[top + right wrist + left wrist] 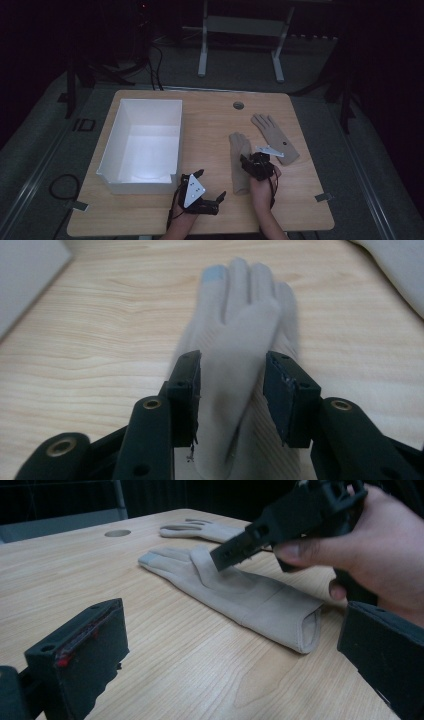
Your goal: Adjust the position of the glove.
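The near glove (240, 165) is laid flat on the wooden table (210, 130), right of the middle, with its long axis running roughly toward and away from the person: fingers pointed to the far edge, open cuff toward the near edge. In the right gripper view a pale blue patch is seen on one fingertip of it (235, 340). No brand, label or readable writing can be made out anywhere, the frames are pretty dim.

A second glove (275, 137) is spread just beside it to the right, angled, fingers toward the far left and cuff toward the near right. The two are close but whether they touch can't be told.

A white open-top box (145, 145) is set on the left half of the table; nothing is seen inside it, just bare white floor and walls.

The right gripper (252, 162) is held low over the near glove, jaws parted with the glove's palm seen between them in the right gripper view (232, 390); contact with the fabric can't really be confirmed. From the left gripper view it is seen wrapped by the right hand (380, 555), above the glove's palm.

The left gripper (210, 185) is held near the front edge, just right of the box's near corner, jaws spread wide with only bare table between them.

A round grommet hole (238, 105) is seen near the far edge.
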{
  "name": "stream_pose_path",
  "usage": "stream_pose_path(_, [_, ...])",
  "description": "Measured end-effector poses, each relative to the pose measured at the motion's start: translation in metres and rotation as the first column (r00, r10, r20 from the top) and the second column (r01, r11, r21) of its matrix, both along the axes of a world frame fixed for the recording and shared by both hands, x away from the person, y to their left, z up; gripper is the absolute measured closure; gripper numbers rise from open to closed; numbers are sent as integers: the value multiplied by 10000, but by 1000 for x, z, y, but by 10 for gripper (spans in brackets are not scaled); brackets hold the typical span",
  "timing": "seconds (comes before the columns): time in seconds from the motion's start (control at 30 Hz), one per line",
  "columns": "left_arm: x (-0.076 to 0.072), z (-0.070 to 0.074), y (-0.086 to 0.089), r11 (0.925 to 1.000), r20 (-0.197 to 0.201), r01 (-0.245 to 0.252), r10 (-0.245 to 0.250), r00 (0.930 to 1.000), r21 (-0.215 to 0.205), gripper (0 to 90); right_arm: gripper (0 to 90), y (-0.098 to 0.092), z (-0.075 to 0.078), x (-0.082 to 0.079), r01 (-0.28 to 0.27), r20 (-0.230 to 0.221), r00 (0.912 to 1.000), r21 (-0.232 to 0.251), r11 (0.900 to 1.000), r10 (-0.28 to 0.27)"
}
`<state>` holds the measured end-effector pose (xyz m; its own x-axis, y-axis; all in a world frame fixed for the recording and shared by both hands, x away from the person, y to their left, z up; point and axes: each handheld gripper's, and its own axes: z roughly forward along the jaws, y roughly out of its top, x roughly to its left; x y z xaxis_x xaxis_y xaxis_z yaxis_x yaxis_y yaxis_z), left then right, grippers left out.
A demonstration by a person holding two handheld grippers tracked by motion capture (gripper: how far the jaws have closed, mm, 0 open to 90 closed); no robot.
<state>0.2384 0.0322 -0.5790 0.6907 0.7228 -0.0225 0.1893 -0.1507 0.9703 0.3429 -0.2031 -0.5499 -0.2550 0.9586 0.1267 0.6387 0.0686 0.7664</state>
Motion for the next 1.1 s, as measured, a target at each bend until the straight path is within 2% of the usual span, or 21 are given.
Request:
stream_pose_path(0.03, [0, 0, 0, 10000, 5, -4, 4, 10000, -6, 2, 537, -1, 5, 2, -253, 104, 9996, -133, 9996, 255])
stream_pose_path(0.1, [0, 0, 0, 10000, 3, -2, 2, 10000, -11, 2, 540, -2, 9, 4, -434, 222, 9988, -454, 9980, 444])
stream_pose_path(0.17, [0, 0, 0, 10000, -5, 2, -2, 10000, -11, 2, 527, -7, 16, 7, -711, 536, 9957, -742, 9947, 752])
stream_pose_path(0.2, [0, 0, 0, 10000, -7, 0, 0, 10000, -13, 2, 527, -7, 16, 7, -711, 536, 9957, -742, 9947, 752])
stream_pose_path(0.27, [0, 0, 0, 10000, -9, 5, -5, 10000, -2, 2, 524, -10, 19, 10, -1120, 638, 9910, -895, 9897, 1179])
stream_pose_path(0.33, [0, 0, 0, 10000, -6, 3, -3, 10000, -1, 2, 533, -16, 24, 16, -1641, 806, 9814, -1168, 9795, 1740])
stream_pose_path(0.4, [0, 0, 0, 10000, -14, -4, 4, 10000, -7, 2, 538, -22, 29, 21, -1868, 983, 9742, -1540, 9703, 2031])
stream_pose_path(0.47, [0, 0, 0, 10000, -26, -12, 12, 10000, 1, 2, 541, -35, 37, 25, -2050, 1254, 9658, -1680, 9642, 2271])
stream_pose_path(0.5, [0, 0, 0, 10000, -34, -17, 17, 10000, -20, 2, 545, -35, 37, 25, -2050, 1254, 9658, -1680, 9642, 2271])
stream_pose_path(0.63, [1, 0, 0, 10000, -43, -17, 17, 10000, -28, 2, 556, -56, 46, 34, -2430, 1311, 9561, -1459, 9590, 2622])
stream_pose_path(0.67, [1, 0, 0, 10000, -41, -19, 19, 10000, -23, 2, 564, -61, 48, 35, -2316, 1335, 9584, -1527, 9608, 2522])
stream_pose_path(0.7, [0, 0, 0, 10000, -37, -16, 16, 10000, -19, 2, 574, -72, 50, 39, -2418, 1333, 9563, -1412, 9600, 2604])
stream_pose_path(0.8, [0, 0, 0, 10000, -26, -17, 16, 10000, -48, 2, 580, -81, 52, 43, -2334, 1367, 9579, -1406, 9622, 2524])
stream_pose_path(0.93, [0, 0, 0, 10000, -18, -6, 6, 10000, -29, 2, 582, -103, 57, 56, -2373, 1391, 9554, -1634, 9576, 2605])
stream_pose_path(0.97, [0, 0, 0, 10000, -13, -9, 9, 10000, -23, 2, 583, -107, 58, 59, -2273, 1423, 9568, -1789, 9573, 2537])
stream_pose_path(1.0, [0, 0, 0, 10000, -20, -8, 7, 10000, -24, 2, 577, -117, 58, 68, -2257, 1262, 9598, -1841, 9566, 2507])
stream_pose_path(1.1, [1, 0, 0, 10000, -26, -8, 8, 10000, -31, 2, 569, -125, 56, 75, -2161, 1198, 9629, -1933, 9570, 2417])
